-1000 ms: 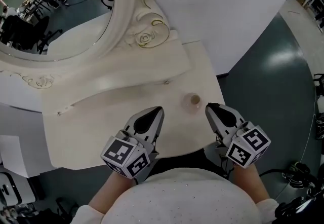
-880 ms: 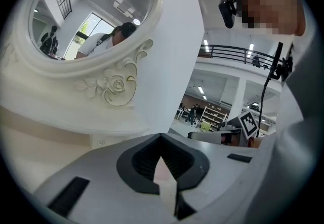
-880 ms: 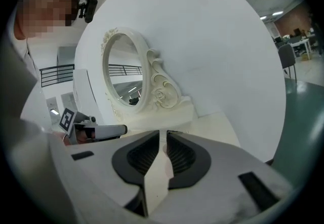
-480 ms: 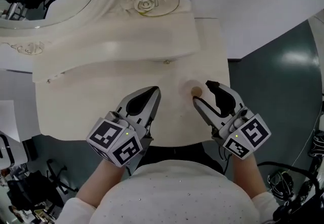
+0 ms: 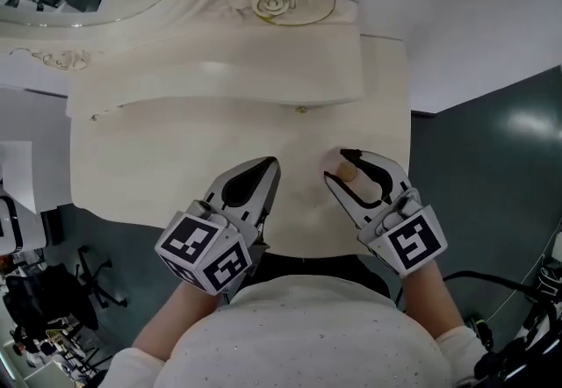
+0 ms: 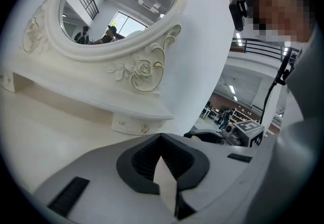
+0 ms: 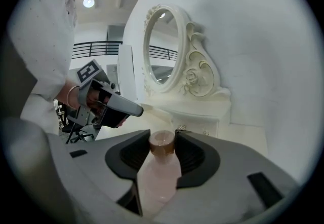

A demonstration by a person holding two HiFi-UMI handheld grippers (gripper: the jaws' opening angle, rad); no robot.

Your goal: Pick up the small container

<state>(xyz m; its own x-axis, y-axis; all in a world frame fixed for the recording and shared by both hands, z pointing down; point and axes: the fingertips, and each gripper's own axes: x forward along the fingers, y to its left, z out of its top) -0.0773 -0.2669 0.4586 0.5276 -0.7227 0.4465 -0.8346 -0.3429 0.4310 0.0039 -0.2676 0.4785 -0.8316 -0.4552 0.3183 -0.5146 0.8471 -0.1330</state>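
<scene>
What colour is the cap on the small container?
Tan-brown cap on a pale pink small container; clearest in the right gripper view.

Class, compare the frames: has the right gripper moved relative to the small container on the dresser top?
Yes. The right gripper has moved left: it was right of the small container, and now its jaws, which have just been closing, straddle it.

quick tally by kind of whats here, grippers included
small container: 1
grippers: 2, the left gripper and the right gripper, whose jaws have just been closing with the container between them
mirror: 1
dressing table: 1
total: 5
</scene>
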